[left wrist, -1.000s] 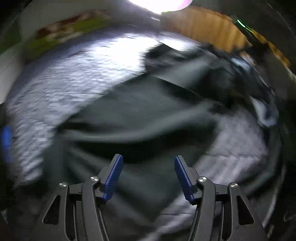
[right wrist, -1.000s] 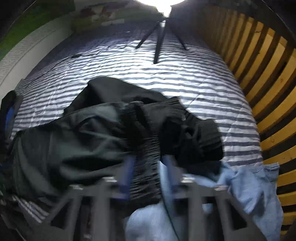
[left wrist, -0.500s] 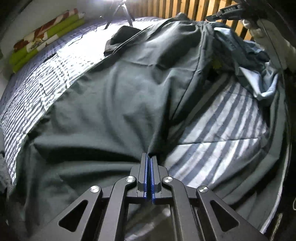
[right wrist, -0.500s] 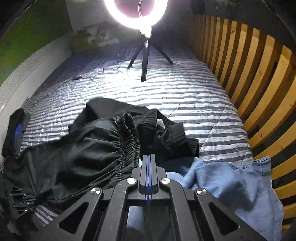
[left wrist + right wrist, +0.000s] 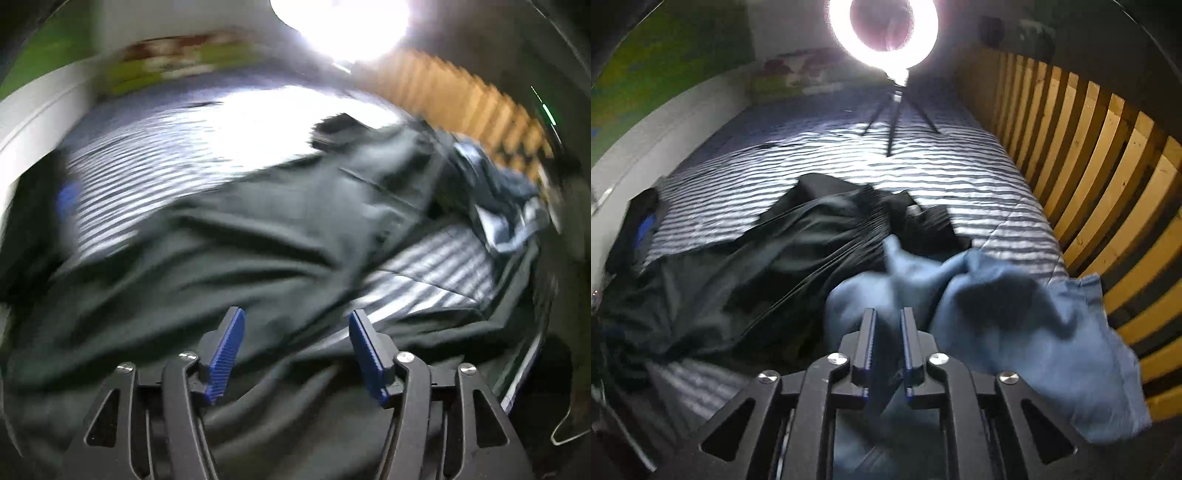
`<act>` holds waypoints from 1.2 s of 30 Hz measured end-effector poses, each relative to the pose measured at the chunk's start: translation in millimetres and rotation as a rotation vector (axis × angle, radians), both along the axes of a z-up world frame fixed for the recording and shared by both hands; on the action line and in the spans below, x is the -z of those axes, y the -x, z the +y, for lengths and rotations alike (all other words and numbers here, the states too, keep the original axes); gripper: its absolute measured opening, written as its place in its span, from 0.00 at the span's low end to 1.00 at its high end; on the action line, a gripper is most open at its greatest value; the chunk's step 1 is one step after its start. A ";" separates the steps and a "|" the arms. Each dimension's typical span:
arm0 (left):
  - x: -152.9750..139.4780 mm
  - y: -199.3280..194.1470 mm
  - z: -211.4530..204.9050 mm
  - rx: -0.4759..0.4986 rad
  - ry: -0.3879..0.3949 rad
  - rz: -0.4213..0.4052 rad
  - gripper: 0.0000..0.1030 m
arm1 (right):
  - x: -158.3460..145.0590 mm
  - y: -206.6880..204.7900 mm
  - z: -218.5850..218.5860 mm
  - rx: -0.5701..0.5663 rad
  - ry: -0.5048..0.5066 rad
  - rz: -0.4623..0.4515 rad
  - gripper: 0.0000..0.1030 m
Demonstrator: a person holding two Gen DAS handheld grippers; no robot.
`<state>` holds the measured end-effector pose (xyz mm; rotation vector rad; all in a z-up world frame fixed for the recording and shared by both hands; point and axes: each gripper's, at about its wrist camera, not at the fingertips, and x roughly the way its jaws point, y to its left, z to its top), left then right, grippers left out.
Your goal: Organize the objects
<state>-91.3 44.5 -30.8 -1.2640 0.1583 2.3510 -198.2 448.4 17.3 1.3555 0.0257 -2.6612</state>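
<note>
A dark green pair of trousers (image 5: 229,258) lies spread across the striped bed (image 5: 147,147). It also shows in the right wrist view (image 5: 757,266), with its elastic waistband near the middle. A light blue garment (image 5: 1015,317) lies crumpled beside it on the right; it shows at the right edge of the left wrist view (image 5: 506,195). My left gripper (image 5: 295,347) is open and empty just above the trousers. My right gripper (image 5: 888,343) has its jaws a narrow gap apart with blue cloth between them.
A ring light (image 5: 884,29) on a tripod stands on the striped bed (image 5: 942,173) at the far end. A wooden slatted rail (image 5: 1089,155) runs along the right side. A white wall (image 5: 665,122) borders the left. A dark item with blue (image 5: 642,225) lies at the left edge.
My left gripper has opened and let go of the trousers, which it held shut half a second ago. My right gripper has parted slightly and moved over the blue garment. Both views are blurred by motion.
</note>
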 end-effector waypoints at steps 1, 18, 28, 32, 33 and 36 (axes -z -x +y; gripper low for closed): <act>-8.9 -9.9 -35.1 -0.082 -0.033 -0.001 0.66 | -1.3 -12.8 -3.2 -0.007 0.004 0.008 0.21; 29.0 -165.4 -303.4 -0.721 -0.110 -0.102 0.70 | 43.6 -171.0 68.1 0.266 0.037 -0.107 0.54; 88.2 -156.1 -297.6 -0.772 -0.188 -0.206 0.71 | 81.2 -182.9 88.3 0.355 0.203 -0.204 0.59; 90.2 -144.8 -290.0 -0.764 -0.156 -0.186 0.40 | 89.1 -173.3 85.7 0.366 0.249 -0.214 0.61; 91.6 -141.5 -288.8 -0.765 -0.151 -0.198 0.30 | 91.2 -170.9 84.7 0.369 0.260 -0.219 0.61; 89.1 -138.1 -288.7 -0.773 -0.123 -0.195 0.16 | 99.3 -164.7 79.3 0.363 0.320 -0.249 0.61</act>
